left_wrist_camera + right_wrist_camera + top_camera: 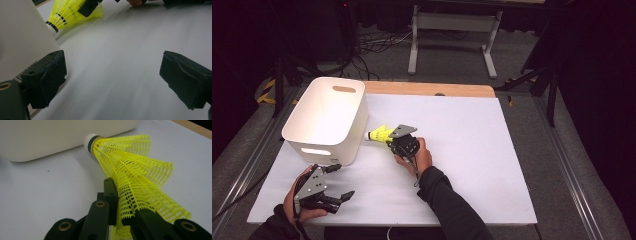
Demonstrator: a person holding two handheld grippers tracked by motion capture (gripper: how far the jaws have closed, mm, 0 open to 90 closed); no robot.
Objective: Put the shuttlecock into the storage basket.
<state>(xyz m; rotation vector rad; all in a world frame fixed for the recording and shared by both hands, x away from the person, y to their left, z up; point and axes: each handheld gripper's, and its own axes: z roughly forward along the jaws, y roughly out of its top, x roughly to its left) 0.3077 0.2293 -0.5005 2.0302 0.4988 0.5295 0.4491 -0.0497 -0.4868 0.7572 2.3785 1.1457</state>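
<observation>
A yellow plastic shuttlecock (379,134) lies with its white cork tip close against the side of a white bin (327,120). My right gripper (390,140) is shut on the shuttlecock's mesh skirt. In the right gripper view the skirt (132,170) is pinched between my right gripper's (122,205) black jaws, and the cork points at the bin wall (50,137). My left gripper (342,181) rests open near the table's front left corner, just in front of the bin. In the left gripper view my left gripper (113,77) has nothing between its wide jaws, and the shuttlecock (67,15) lies ahead.
A white sheet (472,150) covers the table, with a strip of wood (432,89) showing at the far edge. The bin stands at the back left and has handle slots. Beyond the table are a desk frame (452,35) and cables on the floor.
</observation>
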